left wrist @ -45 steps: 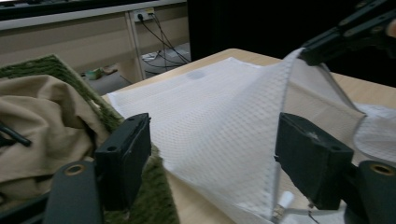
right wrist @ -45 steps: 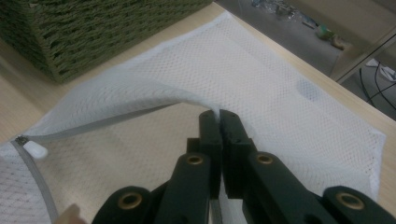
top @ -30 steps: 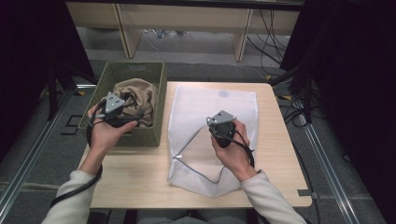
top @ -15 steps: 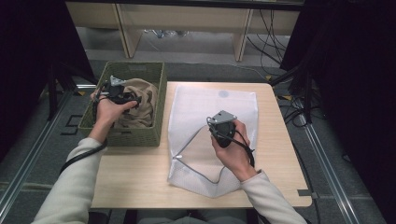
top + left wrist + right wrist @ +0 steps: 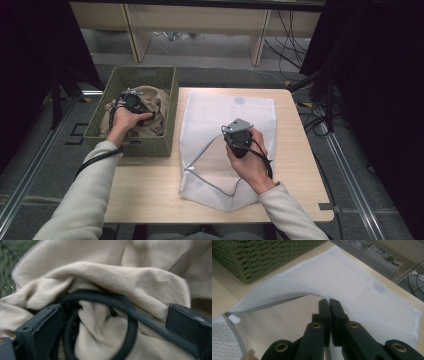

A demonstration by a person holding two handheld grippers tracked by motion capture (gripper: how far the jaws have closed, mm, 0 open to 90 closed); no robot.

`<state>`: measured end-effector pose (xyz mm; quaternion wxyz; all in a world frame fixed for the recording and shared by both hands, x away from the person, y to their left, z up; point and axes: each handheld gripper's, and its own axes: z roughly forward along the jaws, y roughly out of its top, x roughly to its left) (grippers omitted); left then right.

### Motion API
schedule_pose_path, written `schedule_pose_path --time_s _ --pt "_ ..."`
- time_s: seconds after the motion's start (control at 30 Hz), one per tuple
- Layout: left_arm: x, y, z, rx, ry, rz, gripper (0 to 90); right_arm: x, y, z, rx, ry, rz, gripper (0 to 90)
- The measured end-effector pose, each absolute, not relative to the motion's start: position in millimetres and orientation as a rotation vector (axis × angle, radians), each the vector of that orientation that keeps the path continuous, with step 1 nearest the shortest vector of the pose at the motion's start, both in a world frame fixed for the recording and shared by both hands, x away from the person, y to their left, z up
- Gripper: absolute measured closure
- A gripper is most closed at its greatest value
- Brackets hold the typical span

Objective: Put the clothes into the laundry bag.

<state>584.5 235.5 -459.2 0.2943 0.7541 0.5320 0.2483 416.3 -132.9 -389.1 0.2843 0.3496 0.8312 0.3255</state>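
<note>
In the woven green basket [image 5: 165,85] at the table's left, the left gripper [image 5: 131,101], jaws spread wide, has dropped onto the crumpled beige cloth [image 5: 140,282], its own black cable [image 5: 110,301] looped between. The right gripper [image 5: 329,305] still pinches the white mesh laundry bag [image 5: 255,107]'s raised edge.

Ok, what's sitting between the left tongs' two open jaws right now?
In the left gripper view, a bunched fold of the beige cloth garment and a loop of black cable lie between the open jaws of the left tongs.
</note>
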Motion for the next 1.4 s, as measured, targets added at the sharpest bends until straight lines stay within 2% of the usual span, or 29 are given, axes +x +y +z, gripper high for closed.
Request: schedule_pose_path --time_s 0.13,0.17,0.2,0.23,0.27,0.33,0.37,0.4,0.47,0.5,0.53,0.67,0.7,0.77,1.2,1.27,1.4 --pt "588 234 -474 2.045 1.467 0.621 0.5 416 -133 -389 0.95 2.229 0.861 89.9" --pt "589 233 -480 2.062 1.515 0.564 6.1 416 -133 -389 0.945 2.231 0.862 89.9" --pt "589 233 -480 2.062 1.515 0.564 9.7 416 -133 -389 0.945 2.231 0.862 89.9" --pt "589 233 -482 2.089 1.526 0.558 9.7 417 -134 -390 0.931 2.23 0.864 89.9" --pt "589 233 -480 2.15 1.521 0.581 21.6 415 -133 -390 0.976 2.228 0.883 89.9" --pt "590 233 -479 2.167 1.529 0.576 30.1 415 -134 -389 0.97 2.22 0.86 89.8" --pt "591 233 -478 2.181 1.526 0.579 30.1 415 -134 -389 0.97 2.22 0.86 89.8" --pt "592 233 -477 2.2 1.536 0.574 44.9 417 -135 -389 0.941 2.229 0.851 89.8" --pt "592 234 -477 2.207 1.528 0.589 62.3 417 -135 -390 0.944 2.23 0.853 89.8" --pt "593 235 -476 2.214 1.534 0.591 62.3 417 -135 -390 0.944 2.23 0.853 89.8" --pt "593 236 -475 2.217 1.541 0.59 72.4 416 -135 -390 0.958 2.233 0.851 89.9" --pt "593 246 -471 2.145 1.564 0.522 77.3 418 -136 -390 0.954 2.221 0.855 89.9" --pt "590 252 -469 2.065 1.56 0.517 78.7 418 -136 -391 0.978 2.227 0.861 89.8" --pt "588 254 -466 2.038 1.547 0.533 79.3 419 -137 -391 0.968 2.225 0.86 89.9" --pt "553 266 -418 1.61 1.265 0.834 80.0 418 -138 -389 1.009 2.21 0.888 89.9" --pt "544 270 -408 1.515 1.219 0.863 80.0 419 -139 -389 1.001 2.203 0.892 89.9" --pt "534 272 -395 1.449 1.161 0.895 80.1 419 -140 -388 0.996 2.202 0.893 89.9"
